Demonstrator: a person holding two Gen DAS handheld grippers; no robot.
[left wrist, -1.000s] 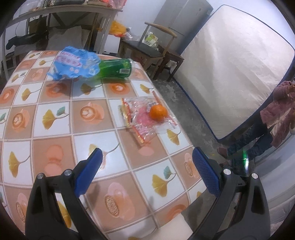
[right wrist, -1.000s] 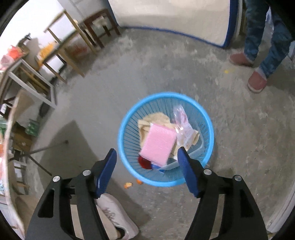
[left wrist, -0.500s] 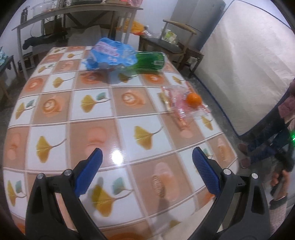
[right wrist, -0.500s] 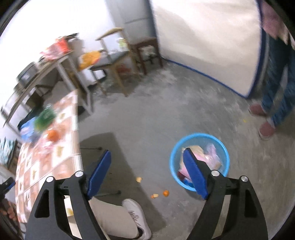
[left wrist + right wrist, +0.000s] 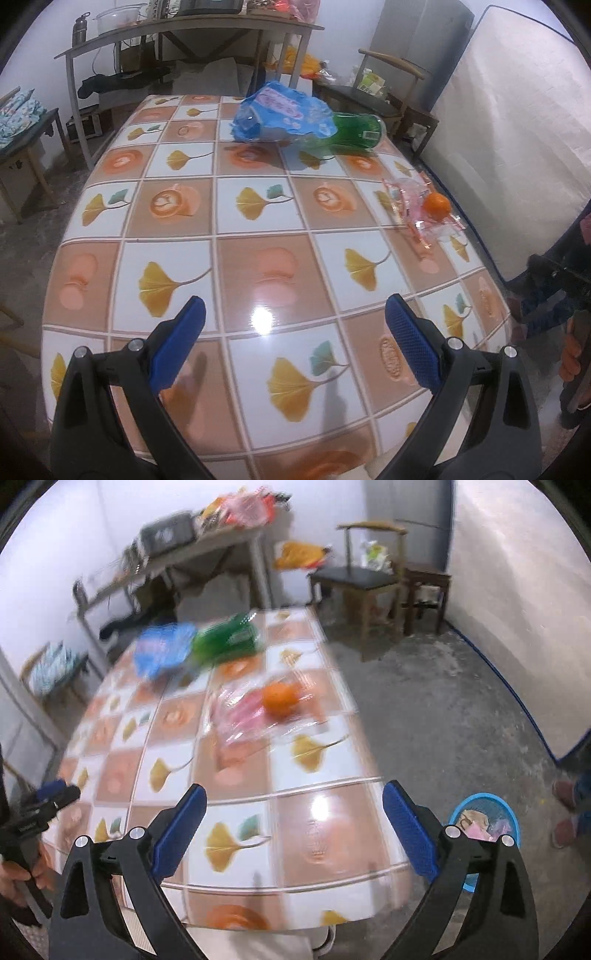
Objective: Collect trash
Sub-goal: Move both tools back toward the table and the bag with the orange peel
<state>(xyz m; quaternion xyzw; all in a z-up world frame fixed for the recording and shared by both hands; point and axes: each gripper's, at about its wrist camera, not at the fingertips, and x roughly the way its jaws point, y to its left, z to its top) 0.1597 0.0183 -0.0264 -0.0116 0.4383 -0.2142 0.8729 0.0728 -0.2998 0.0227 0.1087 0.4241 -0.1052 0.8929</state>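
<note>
Your left hand-held gripper hangs wide open and empty over the tabletop; wrapper and orange lie ahead. Your right hand-held gripper, jaws just opened and empty, has swung from the basket back toward what is probably that wrapper, blurred, so it is free for the next pickup.

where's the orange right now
In both wrist views the orange sits on the clear pink wrapper near the table's right edge, nearer than the green bottle.
</note>
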